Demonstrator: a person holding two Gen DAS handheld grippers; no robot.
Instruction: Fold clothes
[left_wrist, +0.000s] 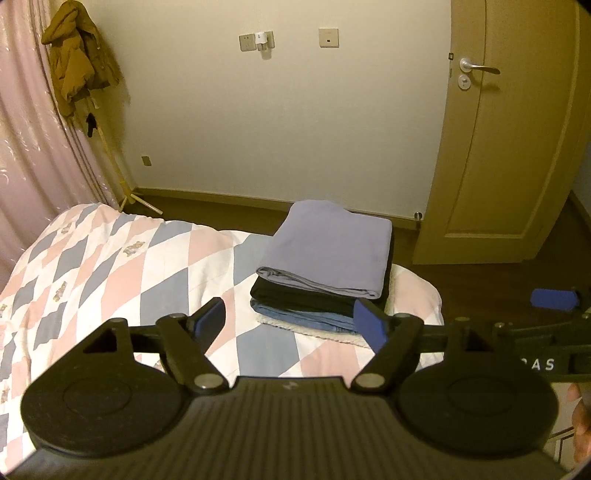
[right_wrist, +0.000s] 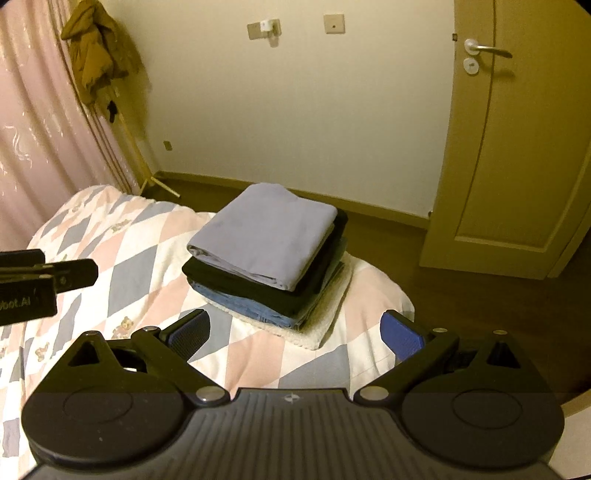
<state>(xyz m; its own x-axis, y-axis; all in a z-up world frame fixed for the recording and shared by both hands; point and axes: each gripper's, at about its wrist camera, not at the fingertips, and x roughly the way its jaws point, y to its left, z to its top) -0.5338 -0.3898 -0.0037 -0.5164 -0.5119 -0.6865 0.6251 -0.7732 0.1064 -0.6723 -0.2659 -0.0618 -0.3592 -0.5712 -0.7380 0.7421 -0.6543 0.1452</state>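
A folded stack sits on the far right part of the bed: a lavender cloth (left_wrist: 328, 247) (right_wrist: 266, 232) on top, a black garment (left_wrist: 303, 295) (right_wrist: 258, 291) under it, then blue jeans (left_wrist: 306, 317) (right_wrist: 251, 308) and a white fleecy piece (right_wrist: 317, 332) at the bottom. My left gripper (left_wrist: 291, 319) hangs open just short of the stack's near edge, holding nothing. My right gripper (right_wrist: 295, 332) is open wide in front of the stack, also holding nothing. One blue pad of the right gripper (left_wrist: 552, 299) shows at the right edge of the left wrist view.
The bed carries a pink, grey and white diamond quilt (left_wrist: 110, 266) (right_wrist: 129, 258). Dark floor lies beyond its far edge and on the right. A closed door (left_wrist: 517, 147) stands at the right, a brown coat (left_wrist: 77, 59) on a rack and a pink curtain (left_wrist: 22, 147) at the left.
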